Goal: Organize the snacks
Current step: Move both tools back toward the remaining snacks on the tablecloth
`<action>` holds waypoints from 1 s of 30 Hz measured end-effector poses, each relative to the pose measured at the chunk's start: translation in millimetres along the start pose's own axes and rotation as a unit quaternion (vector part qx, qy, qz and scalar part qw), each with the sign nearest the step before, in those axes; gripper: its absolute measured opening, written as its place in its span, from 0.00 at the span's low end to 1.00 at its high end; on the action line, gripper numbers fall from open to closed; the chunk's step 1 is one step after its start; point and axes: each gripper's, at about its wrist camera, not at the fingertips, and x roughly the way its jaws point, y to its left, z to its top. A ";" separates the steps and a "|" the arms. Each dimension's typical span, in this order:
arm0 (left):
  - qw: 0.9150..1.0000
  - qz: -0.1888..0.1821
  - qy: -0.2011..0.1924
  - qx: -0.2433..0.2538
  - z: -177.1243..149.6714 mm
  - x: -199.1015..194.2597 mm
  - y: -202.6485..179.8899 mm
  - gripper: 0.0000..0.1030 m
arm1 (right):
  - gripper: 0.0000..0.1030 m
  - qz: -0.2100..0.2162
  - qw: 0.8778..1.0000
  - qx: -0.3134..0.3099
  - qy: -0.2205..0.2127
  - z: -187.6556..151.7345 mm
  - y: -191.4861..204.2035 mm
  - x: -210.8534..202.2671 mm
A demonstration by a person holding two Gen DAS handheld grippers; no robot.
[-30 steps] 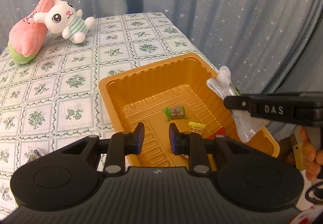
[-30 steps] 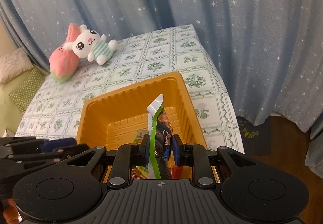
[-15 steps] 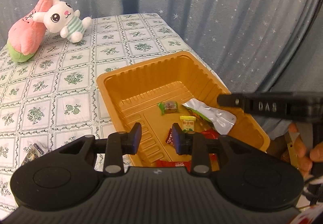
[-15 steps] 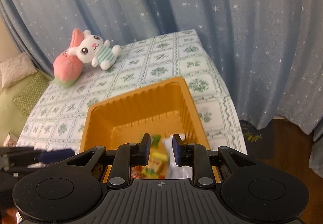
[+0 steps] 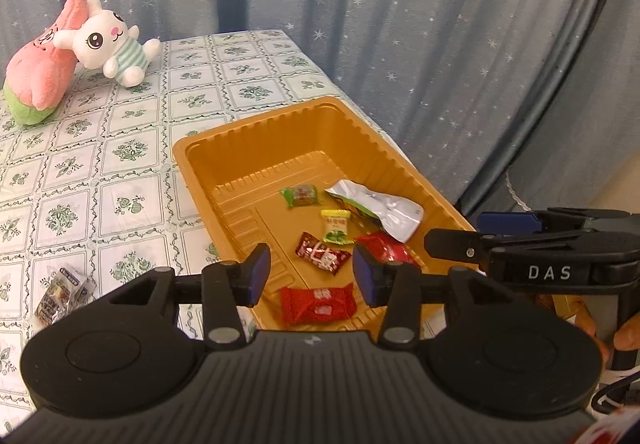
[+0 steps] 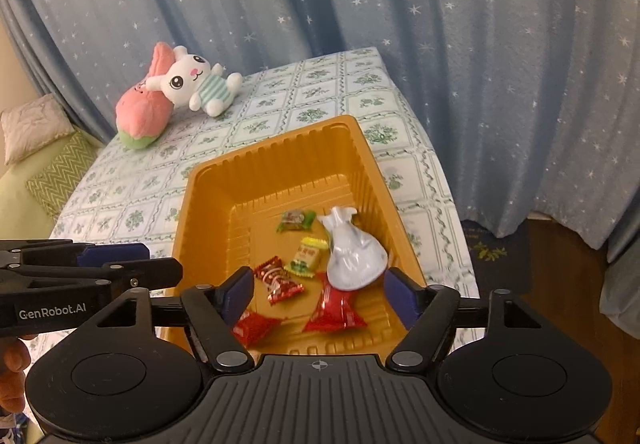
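Observation:
An orange plastic tray (image 5: 256,132) (image 6: 280,148) sits on the table near its right edge. Several wrapped snacks lie in it: a silver pouch (image 5: 380,206) (image 6: 352,256), a green candy (image 5: 302,195) (image 6: 295,220), a yellow candy (image 5: 335,226) (image 6: 307,258) and red packets (image 5: 318,304) (image 6: 336,308). A small dark snack packet (image 5: 60,294) lies on the tablecloth left of the tray. My left gripper (image 5: 311,274) is open and empty above the tray's near end. My right gripper (image 6: 320,294) is open wide and empty over the tray.
Two plush toys, a pink one (image 5: 40,68) (image 6: 140,112) and a white bunny (image 5: 106,44) (image 6: 192,82), lie at the far end of the patterned tablecloth (image 5: 100,164). Blue starry curtains (image 5: 400,24) hang close behind and right. A bed with cushions (image 6: 40,164) is left.
My right gripper opened and let the silver pouch drop into the tray, then drew back. My left gripper opened wider and shifted slightly.

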 end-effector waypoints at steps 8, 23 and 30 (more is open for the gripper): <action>1.000 -0.014 0.004 0.012 -19.9 -23.2 2.1 0.50 | 0.75 -0.010 1.000 0.011 -0.004 -19.4 8.9 -25.1; 0.999 -0.030 0.033 0.023 -67.0 -57.8 45.0 0.52 | 0.76 -0.031 0.999 0.023 0.026 -70.3 52.8 -43.2; 0.998 -0.032 0.047 0.025 -87.2 -73.2 82.0 0.52 | 0.76 -0.034 0.998 0.031 0.047 -93.2 88.8 -37.9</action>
